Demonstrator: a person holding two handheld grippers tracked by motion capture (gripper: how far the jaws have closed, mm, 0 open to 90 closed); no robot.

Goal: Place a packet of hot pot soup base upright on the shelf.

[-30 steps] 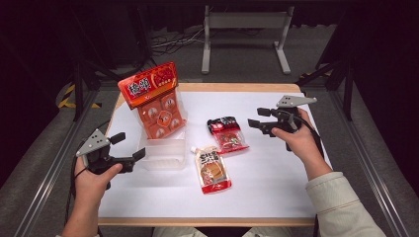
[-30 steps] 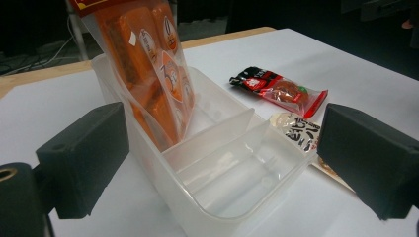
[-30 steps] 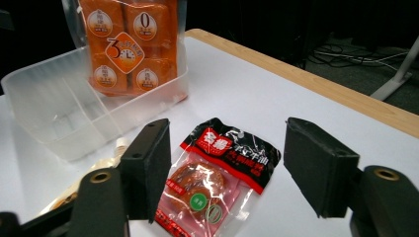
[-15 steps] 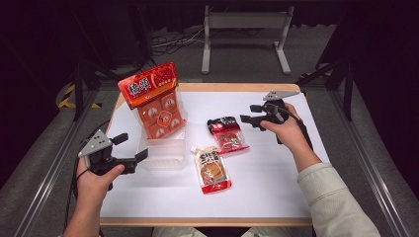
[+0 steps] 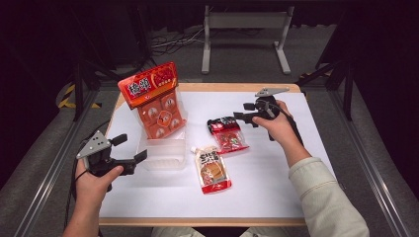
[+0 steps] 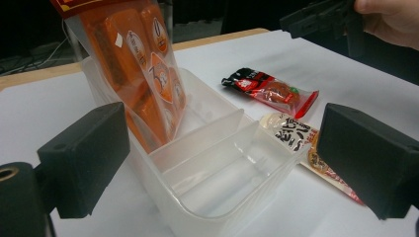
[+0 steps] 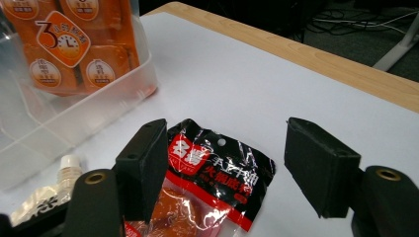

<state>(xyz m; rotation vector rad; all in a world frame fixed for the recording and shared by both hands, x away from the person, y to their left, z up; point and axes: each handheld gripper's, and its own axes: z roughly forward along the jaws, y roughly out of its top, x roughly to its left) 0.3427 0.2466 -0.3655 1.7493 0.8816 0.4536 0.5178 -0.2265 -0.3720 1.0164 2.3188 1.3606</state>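
Two grippers | right gripper (image 5: 238,116): jaws wide, empty, just above red-black packet (image 5: 227,134) on white table (image 5: 276,187) | left gripper (image 5: 133,148): jaws wide, empty, beside clear box (image 5: 163,158)

Recording lab or studio set-up, not a home: wooden table (image 5: 232,88) under a white sheet (image 5: 276,173), ringed by black curtains (image 5: 375,39), metal frame rails (image 5: 47,168), loose floor cables (image 5: 168,42), grey carpet (image 5: 375,163), yellow-black hazard tape (image 5: 66,98).
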